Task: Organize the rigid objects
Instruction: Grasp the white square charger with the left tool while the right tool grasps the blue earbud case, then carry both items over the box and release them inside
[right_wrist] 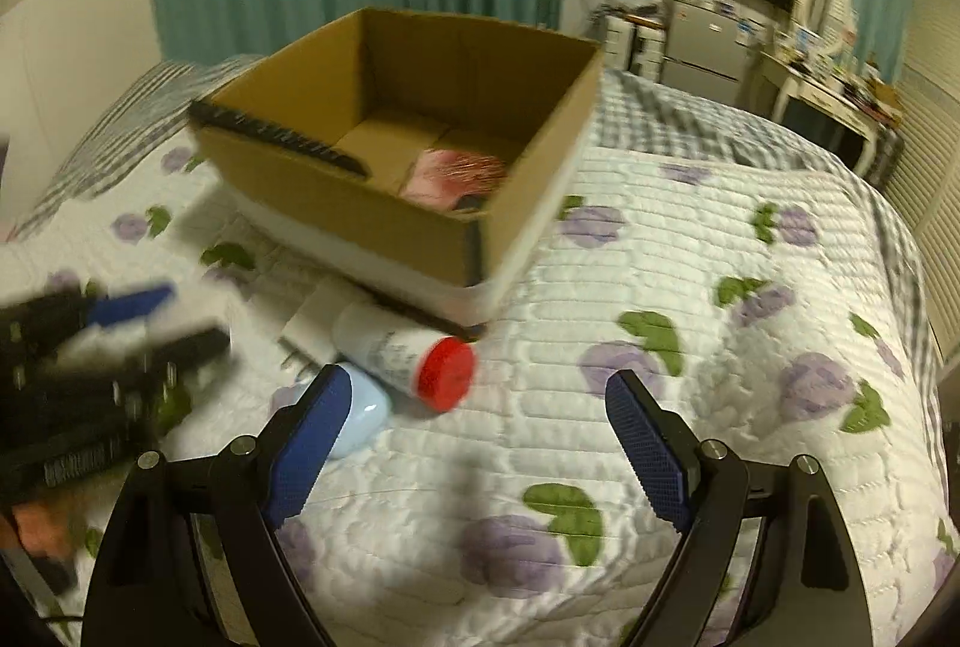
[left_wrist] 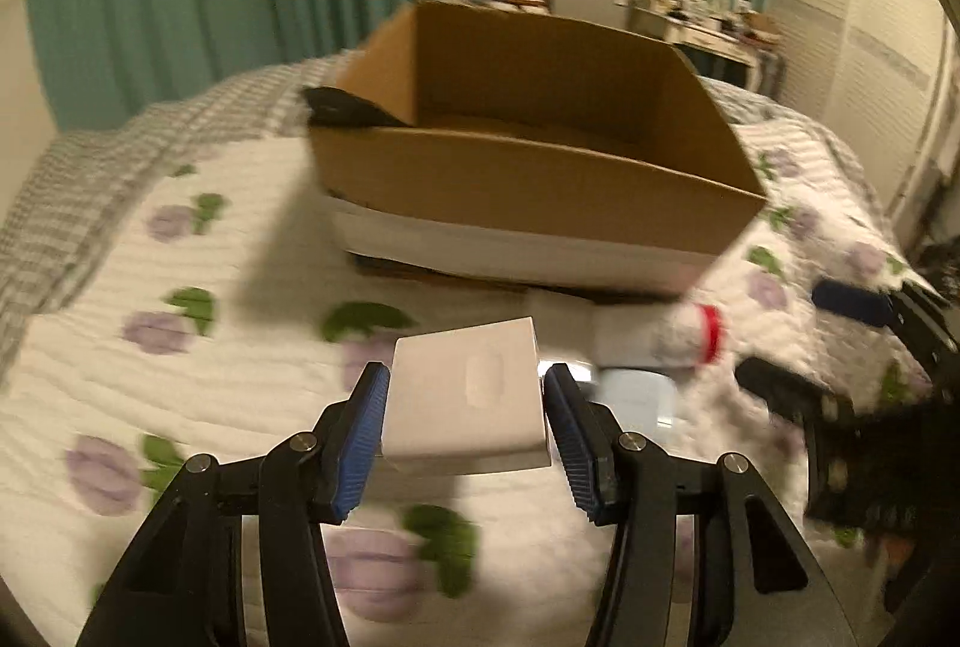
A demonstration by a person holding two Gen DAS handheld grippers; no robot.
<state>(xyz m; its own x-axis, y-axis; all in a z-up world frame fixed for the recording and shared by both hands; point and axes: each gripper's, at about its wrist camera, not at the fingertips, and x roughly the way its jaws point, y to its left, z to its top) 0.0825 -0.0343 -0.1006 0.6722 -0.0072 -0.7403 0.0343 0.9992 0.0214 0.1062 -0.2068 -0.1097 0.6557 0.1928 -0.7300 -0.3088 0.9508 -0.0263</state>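
Note:
My left gripper [left_wrist: 465,398] is shut on a small white box [left_wrist: 465,395] and holds it above the flowered bedspread, in front of an open cardboard box [left_wrist: 528,185]. My right gripper [right_wrist: 480,407] is open and empty above the bedspread. A white bottle with a red cap [right_wrist: 408,350] lies on its side in front of the cardboard box [right_wrist: 336,203], with a pale blue case [right_wrist: 360,419] beside my right gripper's left finger. The bottle [left_wrist: 690,341] and the blue case [left_wrist: 639,395] also show in the left wrist view. A pink item [right_wrist: 456,173] lies inside the box.
A dark comb-like object [right_wrist: 276,134] rests on the box's near-left rim. A flat white item [right_wrist: 315,320] lies left of the bottle. The left gripper [right_wrist: 90,347] appears blurred at the left of the right wrist view. A dresser and wardrobe stand beyond the bed.

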